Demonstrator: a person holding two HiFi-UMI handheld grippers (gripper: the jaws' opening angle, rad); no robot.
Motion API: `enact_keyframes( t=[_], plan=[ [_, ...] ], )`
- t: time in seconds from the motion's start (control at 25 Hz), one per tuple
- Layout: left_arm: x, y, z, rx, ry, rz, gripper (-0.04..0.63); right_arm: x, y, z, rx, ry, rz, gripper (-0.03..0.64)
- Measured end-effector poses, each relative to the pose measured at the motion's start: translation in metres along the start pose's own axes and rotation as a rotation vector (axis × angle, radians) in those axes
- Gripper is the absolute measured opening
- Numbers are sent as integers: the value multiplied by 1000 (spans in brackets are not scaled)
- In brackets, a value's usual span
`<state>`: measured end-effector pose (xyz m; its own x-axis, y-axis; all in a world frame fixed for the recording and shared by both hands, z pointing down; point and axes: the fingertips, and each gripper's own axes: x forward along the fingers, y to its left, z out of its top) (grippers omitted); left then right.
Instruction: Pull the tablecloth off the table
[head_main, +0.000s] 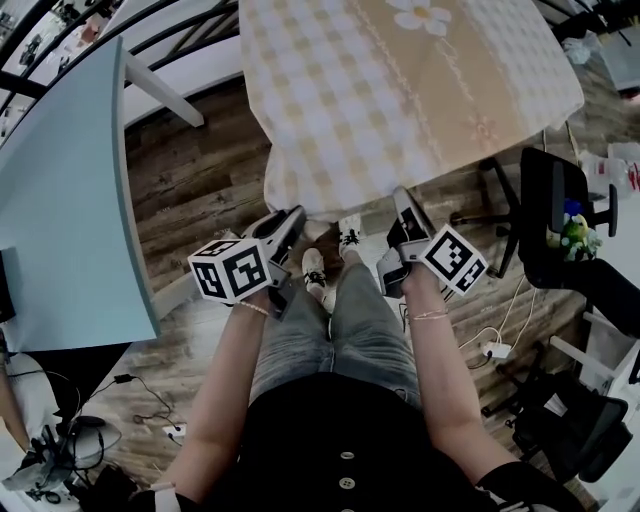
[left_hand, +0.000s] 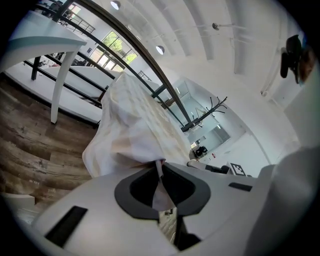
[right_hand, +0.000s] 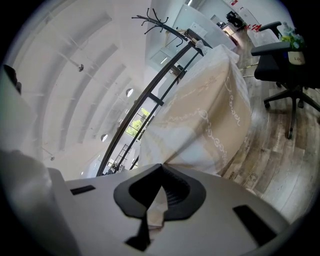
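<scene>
Head view, beige checked tablecloth (head_main: 400, 100) with daisy print, left claw (head_main: 292, 222) and right claw (head_main: 406, 205) clamped on its hem

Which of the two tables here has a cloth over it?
The one straight ahead of the person: a checked beige tablecloth covers it. The pale blue table at the left shows a bare top.

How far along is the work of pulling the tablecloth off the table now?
Done: both grips are made; the left tongs and right tongs are each shut on the near hem of the tablecloth. In hand: the hem is held out from the edge. Left: the whole pull, since the cloth still lies spread flat on top.
</scene>
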<state>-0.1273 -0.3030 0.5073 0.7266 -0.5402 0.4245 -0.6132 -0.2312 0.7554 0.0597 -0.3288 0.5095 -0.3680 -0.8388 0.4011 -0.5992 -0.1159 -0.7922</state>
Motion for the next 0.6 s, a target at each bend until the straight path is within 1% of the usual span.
enact_keyframes(
  t=[0.08,0.16,0.36,0.6],
  plan=[
    [-1,-2,8,5,3,-13,38,2,6,3,-14,-5,-3,26],
    [-2,-7,8,11,2,-22,38,-3,6,5,-20,-11,-6,26],
    [2,-20,-27,15,1,-24,38,-34,-17,-1,-16,-11,-5,26],
    [2,-27,-35,9,-7,-11,38,-49,-20,-1,-32,22,12,26]
  ],
)
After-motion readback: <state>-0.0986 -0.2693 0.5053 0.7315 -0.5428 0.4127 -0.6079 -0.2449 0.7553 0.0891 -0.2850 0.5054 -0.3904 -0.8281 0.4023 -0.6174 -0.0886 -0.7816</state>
